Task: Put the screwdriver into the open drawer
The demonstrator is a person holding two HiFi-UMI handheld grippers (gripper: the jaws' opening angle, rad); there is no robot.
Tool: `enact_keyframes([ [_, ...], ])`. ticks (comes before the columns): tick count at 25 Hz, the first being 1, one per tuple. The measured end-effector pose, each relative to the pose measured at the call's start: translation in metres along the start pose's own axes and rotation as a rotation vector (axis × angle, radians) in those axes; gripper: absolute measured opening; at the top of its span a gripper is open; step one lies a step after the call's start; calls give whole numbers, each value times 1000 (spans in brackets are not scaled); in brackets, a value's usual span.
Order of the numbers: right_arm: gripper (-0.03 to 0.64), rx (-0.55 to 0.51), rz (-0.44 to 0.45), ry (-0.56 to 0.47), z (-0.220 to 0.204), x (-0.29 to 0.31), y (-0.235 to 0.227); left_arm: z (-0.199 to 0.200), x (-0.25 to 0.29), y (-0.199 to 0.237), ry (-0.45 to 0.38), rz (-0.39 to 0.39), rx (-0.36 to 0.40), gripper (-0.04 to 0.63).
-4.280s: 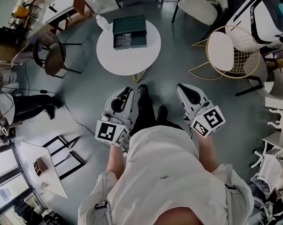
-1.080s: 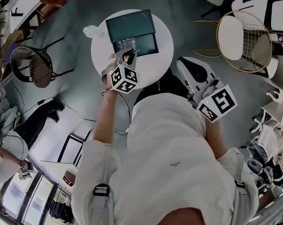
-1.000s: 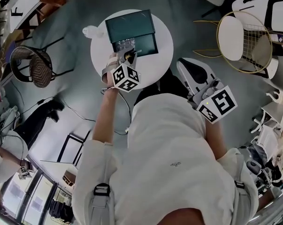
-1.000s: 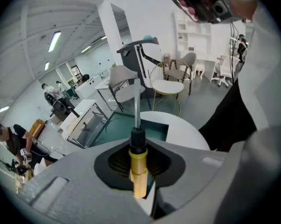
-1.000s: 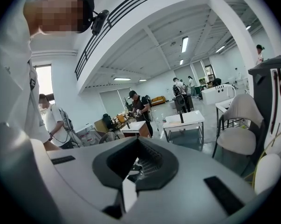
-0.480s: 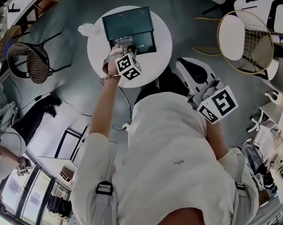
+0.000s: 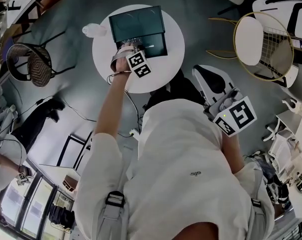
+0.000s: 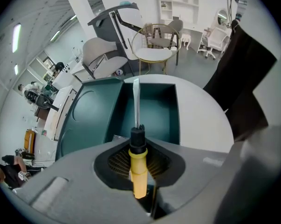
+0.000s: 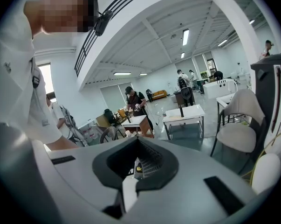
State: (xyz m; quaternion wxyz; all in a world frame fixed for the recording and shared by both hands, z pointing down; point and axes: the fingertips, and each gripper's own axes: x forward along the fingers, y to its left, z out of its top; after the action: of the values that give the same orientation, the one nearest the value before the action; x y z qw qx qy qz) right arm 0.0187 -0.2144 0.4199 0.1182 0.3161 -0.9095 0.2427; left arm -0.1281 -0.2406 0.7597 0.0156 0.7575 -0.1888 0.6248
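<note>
a round white table [image 7: 163, 66] stands on a grey polished floor [image 7: 75, 89], in a large bright room of desks and chairs (other people work at the far side). a gold wire chair [image 7: 261, 39] sits to the person's right and a dark wicker chair [image 7: 28, 59] to the left. on the table rests a dark green drawer box [image 7: 135, 21] with its open drawer [image 8: 156, 111] pulled toward the person, and a clear plastic bottle [image 7: 93, 31] lies just beside the box.

the screwdriver [image 8: 137, 169] has a yellow handle, a black collar and a slim silver shaft. the left gripper [image 7: 132, 49] is clamped on the handle, and the shaft points forward over the drawer's hollow, with the tip near the drawer's far wall. the tool is off the table, held at the drawer's near edge.

the right gripper [image 7: 207, 76] hangs by the person's side, well apart from the table, with its jaws together and nothing between them.
</note>
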Motion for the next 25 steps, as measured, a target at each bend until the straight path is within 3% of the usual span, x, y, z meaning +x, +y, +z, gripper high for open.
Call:
enact_keyframes([
  [13, 6, -5, -19, 28, -4, -1, -11, -2, 27, -4, 37, -78, -26, 52],
  [25, 6, -1, -21, 32, -6, -1, -12, -4, 30, -4, 51, -87, -27, 83],
])
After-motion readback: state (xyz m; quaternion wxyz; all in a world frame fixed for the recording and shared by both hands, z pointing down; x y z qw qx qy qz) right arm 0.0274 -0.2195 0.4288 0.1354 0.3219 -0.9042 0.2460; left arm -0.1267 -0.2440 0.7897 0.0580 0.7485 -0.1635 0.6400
